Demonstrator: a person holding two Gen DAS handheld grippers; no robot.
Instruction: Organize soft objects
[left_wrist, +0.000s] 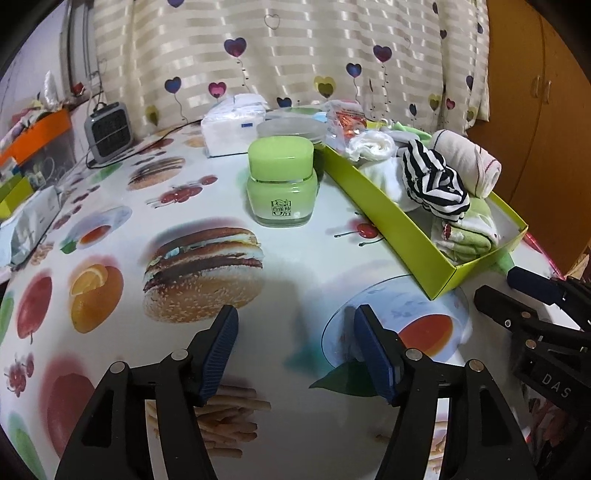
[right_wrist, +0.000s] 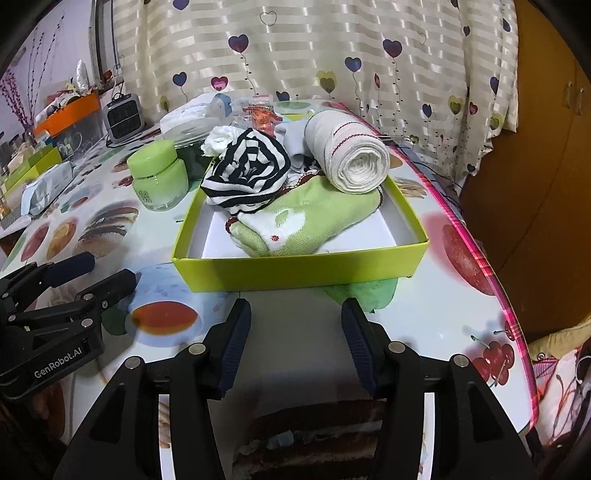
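Observation:
A lime-green shallow box (right_wrist: 295, 271) (left_wrist: 391, 225) sits on the food-print tablecloth. Inside it lie a black-and-white striped cloth bundle (right_wrist: 245, 173) (left_wrist: 434, 181), a rolled white towel with a red stripe (right_wrist: 351, 155) (left_wrist: 467, 162), a folded green-and-white cloth (right_wrist: 306, 221) (left_wrist: 467, 232) and a crumpled white cloth (right_wrist: 221, 140) (left_wrist: 369, 146). My right gripper (right_wrist: 295, 325) stands open just in front of the box's near wall, nothing between its fingers. Left of the box, my left gripper (left_wrist: 295, 325) is open over bare tablecloth, holding nothing.
A green cream jar (left_wrist: 282, 184) (right_wrist: 159, 177) stands left of the box, with a clear lidded container (left_wrist: 291, 129) and a tissue pack (left_wrist: 232, 129) behind it. A small grey heater (left_wrist: 107, 133) sits at the back left. The table's pink edge (right_wrist: 480, 266) runs along the right.

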